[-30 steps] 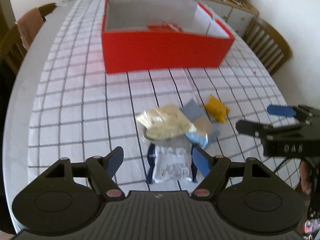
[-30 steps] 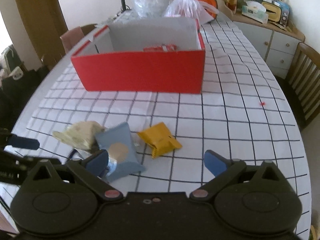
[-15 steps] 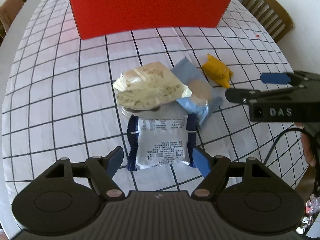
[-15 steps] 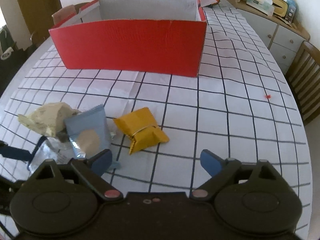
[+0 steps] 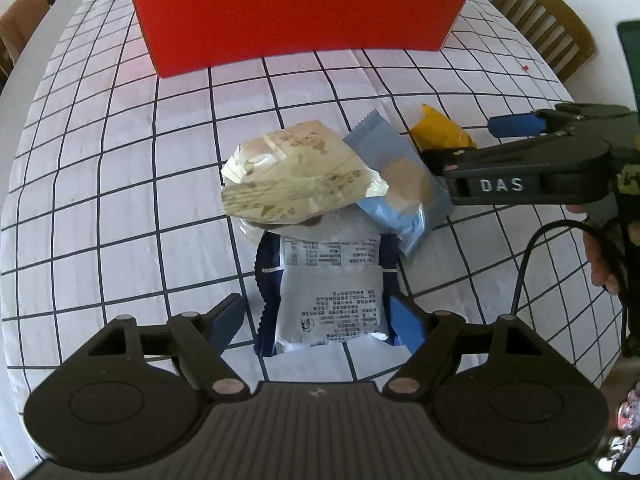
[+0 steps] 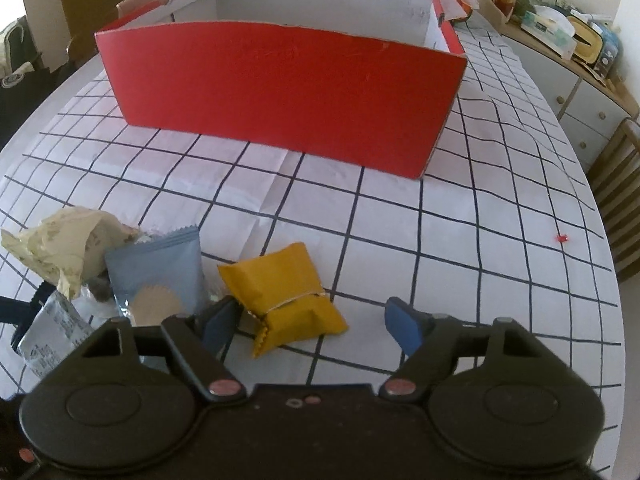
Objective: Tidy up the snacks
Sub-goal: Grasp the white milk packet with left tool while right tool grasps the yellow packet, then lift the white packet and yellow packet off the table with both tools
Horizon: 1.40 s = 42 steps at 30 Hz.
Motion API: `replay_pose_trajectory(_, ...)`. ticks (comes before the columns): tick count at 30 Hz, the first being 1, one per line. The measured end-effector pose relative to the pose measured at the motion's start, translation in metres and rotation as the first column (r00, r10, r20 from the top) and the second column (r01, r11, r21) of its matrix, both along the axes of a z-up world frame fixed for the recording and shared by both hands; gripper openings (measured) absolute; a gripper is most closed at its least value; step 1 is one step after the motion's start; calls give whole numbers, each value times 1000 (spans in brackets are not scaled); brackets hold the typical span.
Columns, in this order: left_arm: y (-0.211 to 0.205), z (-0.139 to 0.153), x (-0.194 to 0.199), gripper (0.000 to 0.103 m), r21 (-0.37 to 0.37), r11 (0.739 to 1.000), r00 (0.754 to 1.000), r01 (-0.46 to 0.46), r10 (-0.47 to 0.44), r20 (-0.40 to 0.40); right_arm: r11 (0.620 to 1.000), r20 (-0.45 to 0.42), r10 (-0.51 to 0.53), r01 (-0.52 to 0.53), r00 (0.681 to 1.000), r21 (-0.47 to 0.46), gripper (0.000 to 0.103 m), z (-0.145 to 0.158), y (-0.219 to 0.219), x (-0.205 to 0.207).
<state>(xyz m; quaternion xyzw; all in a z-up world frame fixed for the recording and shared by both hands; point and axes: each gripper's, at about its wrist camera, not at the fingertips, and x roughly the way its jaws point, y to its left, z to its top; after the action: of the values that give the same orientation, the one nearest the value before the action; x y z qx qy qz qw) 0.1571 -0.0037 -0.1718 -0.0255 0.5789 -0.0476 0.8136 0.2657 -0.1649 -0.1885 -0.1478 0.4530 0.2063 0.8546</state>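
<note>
Straddling the white-and-navy snack packet (image 5: pixel 332 300), the left tool (image 5: pixel 318 326) has its jaws opening, a blue pad on each side of the wrapper — the right pad looks just against its edge, the left one stands clear of it. That packet lies flat on the checked tabletop (image 5: pixel 120 200), its far end tucked under a crumpled beige packet (image 5: pixel 296 180) and a pale blue packet (image 5: pixel 396 184) that leans on both.

The right tool (image 6: pixel 316 322) has its jaws closing around the yellow packet (image 6: pixel 284 296), which sits between the pads; the left pad is just beside its crimped edge, the right pad is apart from it, so nothing is gripped. From the left wrist view this tool reaches in from the right, with a hand (image 5: pixel 604 248) behind it and a black cable (image 5: pixel 532 256) trailing down.

Farther along the tabletop stands the red box (image 6: pixel 280 100), open-topped, well apart from the snack pile. A wooden chair (image 5: pixel 544 16) and a sideboard (image 6: pixel 576 92) lie beyond.
</note>
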Motion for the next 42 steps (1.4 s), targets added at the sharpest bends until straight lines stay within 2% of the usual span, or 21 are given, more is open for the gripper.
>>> replay_pose_trajectory(7, 4, 0, 0, 78, -15, 1000, 1000, -7, 8, 10, 999, -4, 5, -5, 1000, 35, 62, 1, 1, -1)
replay_pose_trajectory(12, 7, 4, -1, 58, -48, 999, 1000, -5, 5, 11, 999, 4, -1, 1, 1000, 43, 40, 4, 2, -6)
replay_pose_trajectory(21, 13, 6, -6, 51, -81, 996, 1000, -21, 22, 12, 997, 18, -50, 49, 999, 57, 34, 10, -5, -17)
replay_pose_trajectory(32, 23, 11, -17, 50, -112, 993, 999, -39, 42, 29, 986, -1, -120, 119, 993, 121, 33, 24, -25, -46)
replay_pose_trajectory(42, 35, 34, -28, 50, -162, 985, 996, -55, 66, 64, 973, 25, -137, 129, 990, 192, 33, 60, -31, -78)
